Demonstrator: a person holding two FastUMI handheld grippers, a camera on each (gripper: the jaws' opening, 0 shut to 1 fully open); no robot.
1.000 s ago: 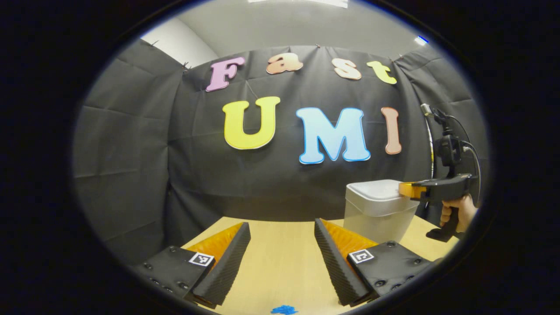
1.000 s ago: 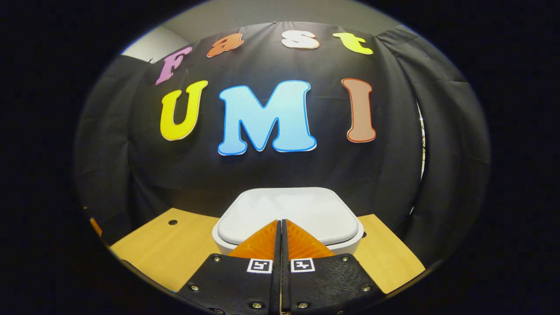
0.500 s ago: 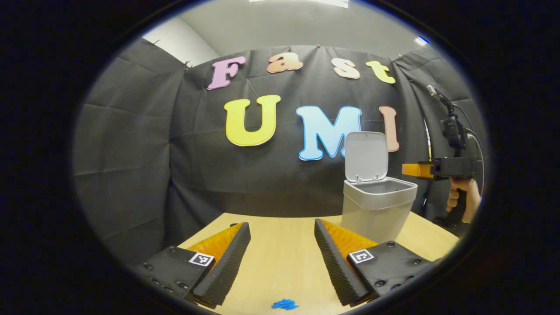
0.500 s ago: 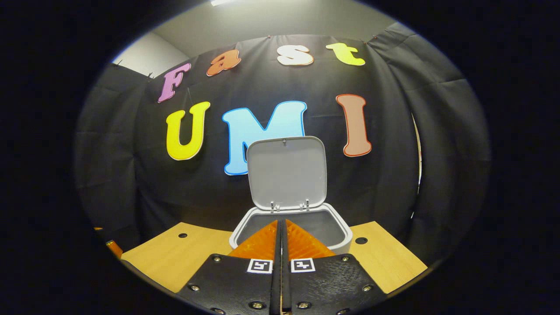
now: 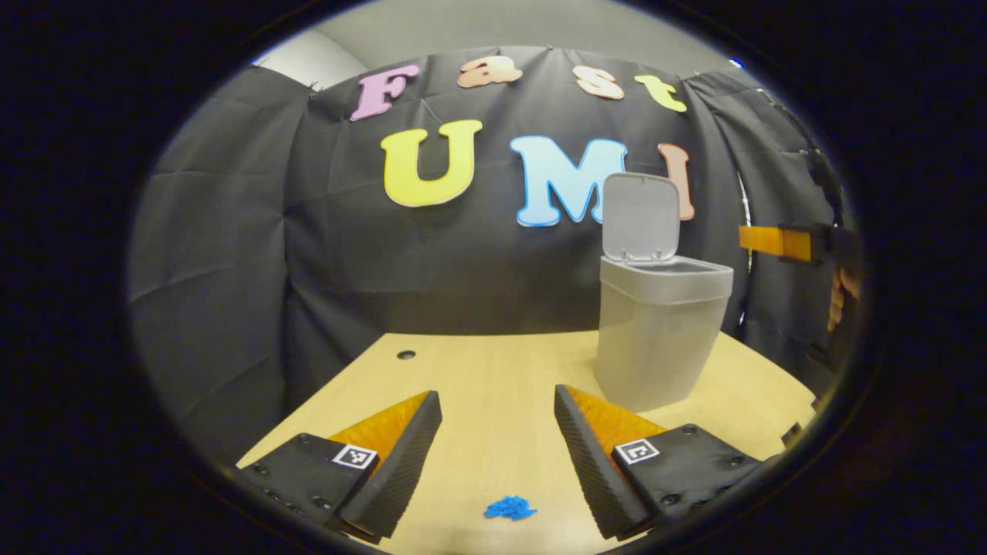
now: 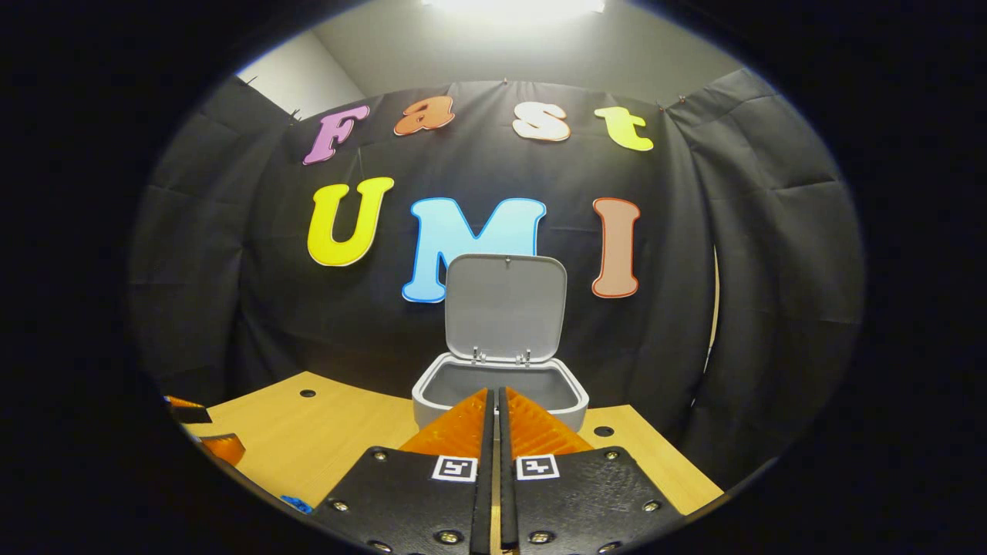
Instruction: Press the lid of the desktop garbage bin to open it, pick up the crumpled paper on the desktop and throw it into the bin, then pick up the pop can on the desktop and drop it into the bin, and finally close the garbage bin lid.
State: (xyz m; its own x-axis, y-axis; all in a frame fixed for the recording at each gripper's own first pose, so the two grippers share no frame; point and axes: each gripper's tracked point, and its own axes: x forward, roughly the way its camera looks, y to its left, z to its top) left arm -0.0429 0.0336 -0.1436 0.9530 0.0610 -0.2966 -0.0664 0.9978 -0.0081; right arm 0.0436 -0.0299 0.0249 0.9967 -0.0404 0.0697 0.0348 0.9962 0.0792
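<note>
A: Since a second ago the lid (image 6: 505,307) has gone from flat on the bin (image 5: 661,335) to upright, and the right tongs (image 6: 494,401) have pulled back from it, fingers pressed together on nothing.

B: So the pressing is done. What remains?

A: Paper, can and closing. The bin's mouth stands open, and the part of its inside that the right gripper view shows looks bare.

B: Where is the paper?

A: A small blue crumpled scrap (image 5: 510,508) lies on the counter (image 5: 493,385), low between the left tongs (image 5: 493,416), which stand wide apart and empty. It is probably the paper, though it is too small to be sure.

B: And the bin?

A: Ahead and to the right of the left tongs, well apart; the right tongs (image 5: 759,239) hang beyond it.
</note>
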